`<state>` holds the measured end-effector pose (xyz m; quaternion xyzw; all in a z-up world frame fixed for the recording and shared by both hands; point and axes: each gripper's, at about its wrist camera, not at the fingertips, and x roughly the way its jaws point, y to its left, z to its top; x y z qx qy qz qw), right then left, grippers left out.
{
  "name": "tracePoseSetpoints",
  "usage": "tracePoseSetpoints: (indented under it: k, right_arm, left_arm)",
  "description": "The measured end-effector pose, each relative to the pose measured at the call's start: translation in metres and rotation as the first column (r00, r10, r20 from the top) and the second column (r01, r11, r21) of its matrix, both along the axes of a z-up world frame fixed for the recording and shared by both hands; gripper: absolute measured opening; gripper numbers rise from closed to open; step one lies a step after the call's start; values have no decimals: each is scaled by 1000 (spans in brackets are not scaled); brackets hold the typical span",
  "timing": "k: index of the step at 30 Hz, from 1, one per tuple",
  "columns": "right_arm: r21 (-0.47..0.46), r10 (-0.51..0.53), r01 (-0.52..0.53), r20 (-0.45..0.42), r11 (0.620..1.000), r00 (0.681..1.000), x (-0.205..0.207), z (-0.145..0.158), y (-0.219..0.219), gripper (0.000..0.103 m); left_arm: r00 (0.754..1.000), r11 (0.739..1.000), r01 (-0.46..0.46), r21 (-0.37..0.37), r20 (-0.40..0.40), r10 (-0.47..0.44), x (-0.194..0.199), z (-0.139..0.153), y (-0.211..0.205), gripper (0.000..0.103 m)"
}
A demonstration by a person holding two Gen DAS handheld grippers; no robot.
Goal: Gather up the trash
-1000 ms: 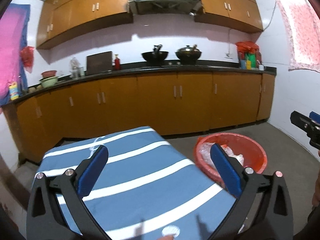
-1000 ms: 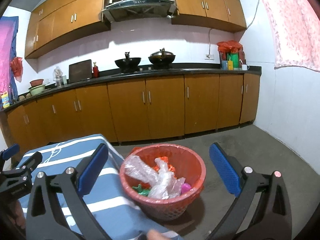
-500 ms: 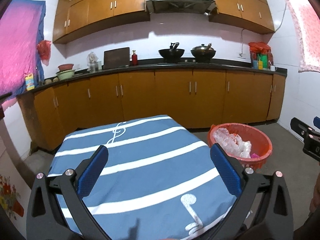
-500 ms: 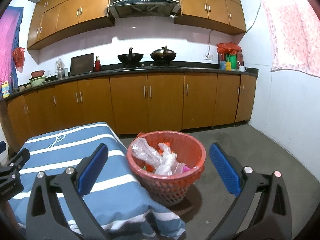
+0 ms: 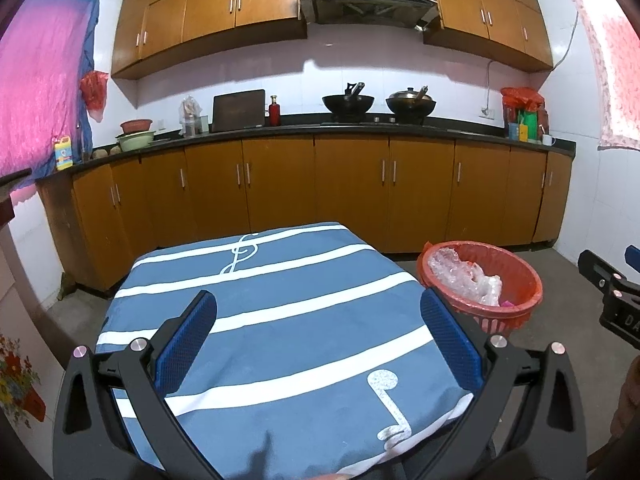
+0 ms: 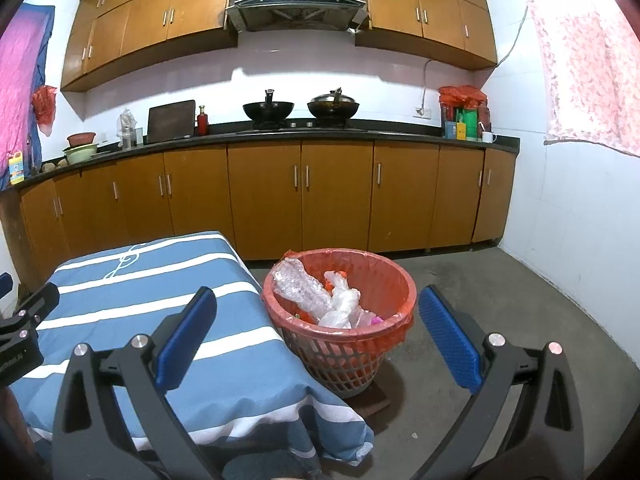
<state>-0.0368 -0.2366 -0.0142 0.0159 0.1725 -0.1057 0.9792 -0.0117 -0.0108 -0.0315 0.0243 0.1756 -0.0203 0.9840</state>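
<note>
Red basket (image 6: 340, 344) holds plastic trash; both hand-held grippers spread, empty.

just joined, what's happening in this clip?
A person holds two grippers in a kitchen, collecting trash. The left gripper and right gripper are both open and empty. The red basket on the floor beside the table already holds crumpled plastic wrap. No trash shows on the blue striped tablecloth.
</note>
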Motion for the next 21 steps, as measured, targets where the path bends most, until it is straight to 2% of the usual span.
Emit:
tracePoseSetpoints:
  k: [8,21]
  right_arm:
    - [-29,-3,3,16,1000,1000,-8,1,8,99]
    - [-21,-8,9,14,1000,1000,-8,4,7,99]
  left_arm:
    - [1000,1000,6,4,3,-6,-3,-1,-1,101]
    - [1000,1000,8,1,-7,-8,-2,-1,-3,101]
